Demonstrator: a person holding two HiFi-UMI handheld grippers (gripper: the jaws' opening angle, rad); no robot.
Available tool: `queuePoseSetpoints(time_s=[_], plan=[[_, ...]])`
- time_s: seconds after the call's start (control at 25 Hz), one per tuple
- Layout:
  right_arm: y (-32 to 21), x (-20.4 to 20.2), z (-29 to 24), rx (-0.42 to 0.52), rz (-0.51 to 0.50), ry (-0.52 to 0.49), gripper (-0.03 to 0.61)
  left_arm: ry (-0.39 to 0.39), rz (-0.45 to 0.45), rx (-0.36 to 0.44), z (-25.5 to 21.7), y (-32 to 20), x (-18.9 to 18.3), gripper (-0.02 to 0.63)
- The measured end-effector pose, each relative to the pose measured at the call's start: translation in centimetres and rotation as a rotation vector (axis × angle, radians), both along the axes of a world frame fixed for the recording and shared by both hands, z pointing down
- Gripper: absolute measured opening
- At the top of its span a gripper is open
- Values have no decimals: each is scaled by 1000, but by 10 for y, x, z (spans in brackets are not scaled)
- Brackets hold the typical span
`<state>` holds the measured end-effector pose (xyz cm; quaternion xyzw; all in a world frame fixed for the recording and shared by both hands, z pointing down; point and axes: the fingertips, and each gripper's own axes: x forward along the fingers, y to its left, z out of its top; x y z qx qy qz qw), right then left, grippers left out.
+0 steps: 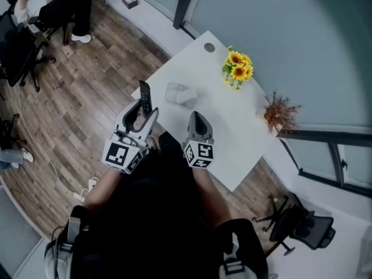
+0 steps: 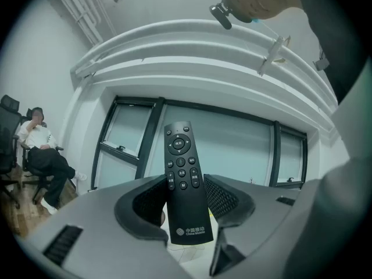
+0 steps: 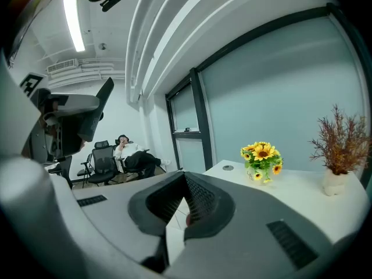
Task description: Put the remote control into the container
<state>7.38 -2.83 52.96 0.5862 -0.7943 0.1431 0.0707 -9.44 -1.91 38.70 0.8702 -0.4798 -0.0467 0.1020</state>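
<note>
Quick tally for you. Two grippers in your hands: left gripper, right gripper. One remote control. One clear container. One white surface. Plant stuff, two: one sunflower bunch, one dried twig bunch. One round cap set in surface. One black office chair near you. One seated person far off, more chairs round there, can't count them properly.
</note>
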Motion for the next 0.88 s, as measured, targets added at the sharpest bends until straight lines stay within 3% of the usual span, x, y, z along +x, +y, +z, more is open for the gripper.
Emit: queuePoseSetpoints(time_s=[0.4, 0.88], plan=[[16, 11, -25, 54, -25, -2, 5, 18, -14, 36, -12, 25, 15, 206], [57, 46, -44, 76, -101, -34, 5, -16, -81, 28, -14, 63, 61, 206]])
